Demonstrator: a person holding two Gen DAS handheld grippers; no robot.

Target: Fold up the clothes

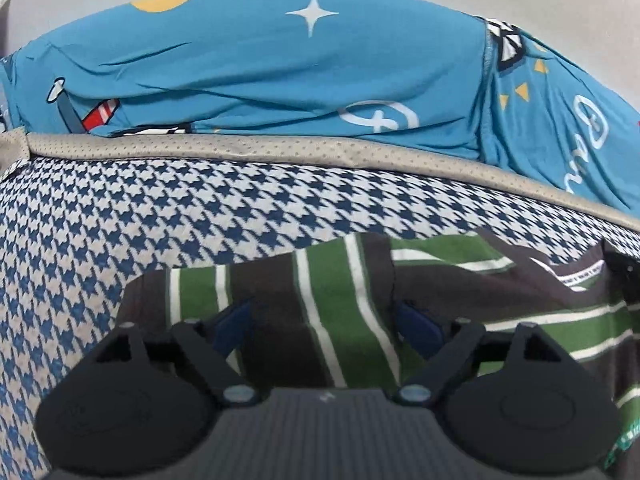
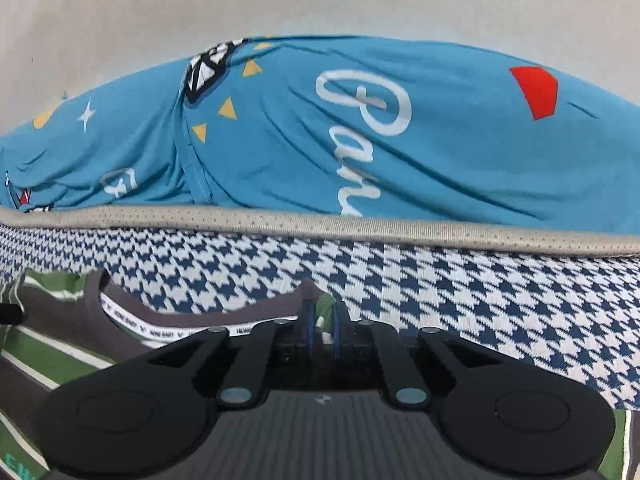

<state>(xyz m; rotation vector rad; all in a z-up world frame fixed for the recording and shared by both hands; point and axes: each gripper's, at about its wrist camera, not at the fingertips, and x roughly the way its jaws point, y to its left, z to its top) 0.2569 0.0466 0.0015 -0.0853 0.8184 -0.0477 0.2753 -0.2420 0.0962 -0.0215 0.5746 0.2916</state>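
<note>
Surface: houndstooth mat (image 1: 168, 216), blue and white, edged with a dotted grey border (image 1: 280, 150)
Striped shirt: green, grey and white striped shirt (image 1: 332, 280) lies on the mat, its collar with printed neck tape (image 2: 132, 322) toward the right gripper's side
Left gripper: left gripper (image 1: 324, 324) low over the shirt, blue-padded fingers (image 1: 418, 326) spread wide; striped cloth fills the gap between them, not pinched (contact with the pads cannot be told)
Right gripper: right gripper (image 2: 322, 330) at the shirt's far edge near the collar, fingers (image 2: 307, 330) drawn almost together with a narrow slit left; a bit of green and grey cloth sits in the slit, apparently nipped
Blue garment: blue printed garment (image 2: 400, 140) (white script, stars, yellow triangles) lies beyond the grey border, apart from both grippers
</note>
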